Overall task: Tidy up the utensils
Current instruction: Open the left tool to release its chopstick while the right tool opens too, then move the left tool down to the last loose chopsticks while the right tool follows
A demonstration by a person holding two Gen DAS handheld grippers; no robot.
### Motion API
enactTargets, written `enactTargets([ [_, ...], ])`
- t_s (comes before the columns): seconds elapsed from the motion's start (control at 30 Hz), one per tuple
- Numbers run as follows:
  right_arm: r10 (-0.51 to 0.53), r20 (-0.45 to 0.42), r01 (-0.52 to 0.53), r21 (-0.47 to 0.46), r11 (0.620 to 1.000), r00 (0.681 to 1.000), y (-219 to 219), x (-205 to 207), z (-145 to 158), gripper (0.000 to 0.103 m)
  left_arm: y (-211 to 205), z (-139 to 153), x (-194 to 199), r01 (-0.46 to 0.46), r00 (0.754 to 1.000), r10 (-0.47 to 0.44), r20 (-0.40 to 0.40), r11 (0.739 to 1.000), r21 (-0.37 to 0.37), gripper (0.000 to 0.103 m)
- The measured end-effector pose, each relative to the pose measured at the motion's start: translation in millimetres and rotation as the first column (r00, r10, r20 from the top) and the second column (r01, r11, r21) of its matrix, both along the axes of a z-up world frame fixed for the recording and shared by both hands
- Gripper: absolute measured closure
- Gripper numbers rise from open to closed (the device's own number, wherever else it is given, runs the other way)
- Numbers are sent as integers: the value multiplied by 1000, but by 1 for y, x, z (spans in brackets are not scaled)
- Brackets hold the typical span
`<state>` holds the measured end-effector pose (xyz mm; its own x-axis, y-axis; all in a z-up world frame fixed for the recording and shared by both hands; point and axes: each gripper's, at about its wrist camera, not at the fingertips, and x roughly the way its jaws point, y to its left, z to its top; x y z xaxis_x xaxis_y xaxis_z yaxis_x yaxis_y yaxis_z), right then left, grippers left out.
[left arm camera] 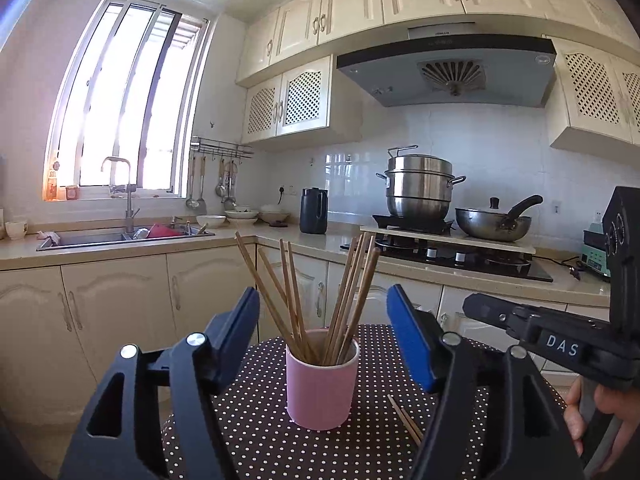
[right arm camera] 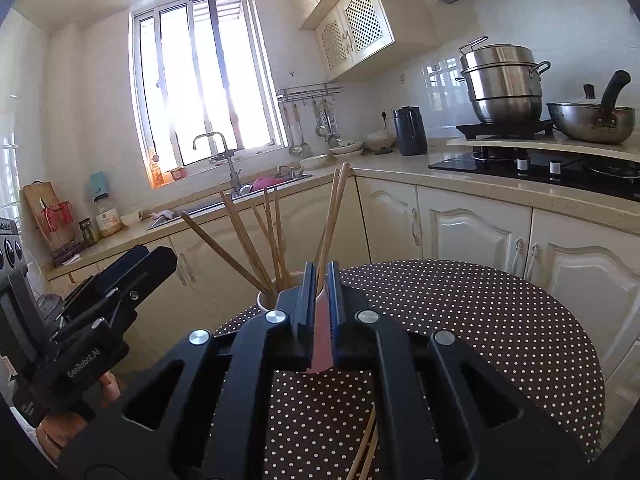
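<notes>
The loose chopsticks [left arm camera: 406, 420] lie flat on the dotted table [left arm camera: 248, 432] right of the pink cup [left arm camera: 322, 384], nearer the right gripper [right arm camera: 319, 280] (jaws together, empty) than the wide-apart left gripper [left arm camera: 323, 312]

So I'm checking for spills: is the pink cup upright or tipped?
Upright: the pink cup stands on its base on the dotted tablecloth, chopsticks fanning from its mouth.

chopsticks [left arm camera: 340, 300] in cup [left arm camera: 322, 388], cup on table [left arm camera: 256, 432], loose chopsticks [left arm camera: 406, 420] beside cup
</notes>
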<state>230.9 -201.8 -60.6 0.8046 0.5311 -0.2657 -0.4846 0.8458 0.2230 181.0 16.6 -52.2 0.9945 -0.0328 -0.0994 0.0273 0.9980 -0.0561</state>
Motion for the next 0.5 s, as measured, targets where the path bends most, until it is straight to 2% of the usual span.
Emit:
enactTargets([
  [0.17, -20, -21, 20, -2, 1000, 1000, -12, -16, -5, 91, -14, -1, -12, 9, 999, -8, -46, 1000, 24, 37],
  [0.23, -29, -31, 29, -4, 1000, 999, -17, -23, -9, 83, -21, -4, -14, 8, 998, -6, -64, 999, 40, 37],
  [0.37, -50, -53, 49, -3, 999, 997, -27, -31, -16, 74, -35, -10, -17, 29, 993, -22, -115, 997, 65, 37],
  [0.4, -53, -61, 53, -2, 999, 997, -30, -32, -18, 67, -39, -12, -17, 34, 991, -24, -131, 997, 76, 37],
  [0.43, -57, -68, 57, 1, 998, 996, -32, -33, -21, 56, -43, -14, -16, 38, 989, -26, -146, 996, 84, 37],
  [0.5, -65, -79, 65, -5, 998, 995, -37, -35, -26, 54, -52, -18, -11, 59, 980, -38, -196, 993, 100, 37],
])
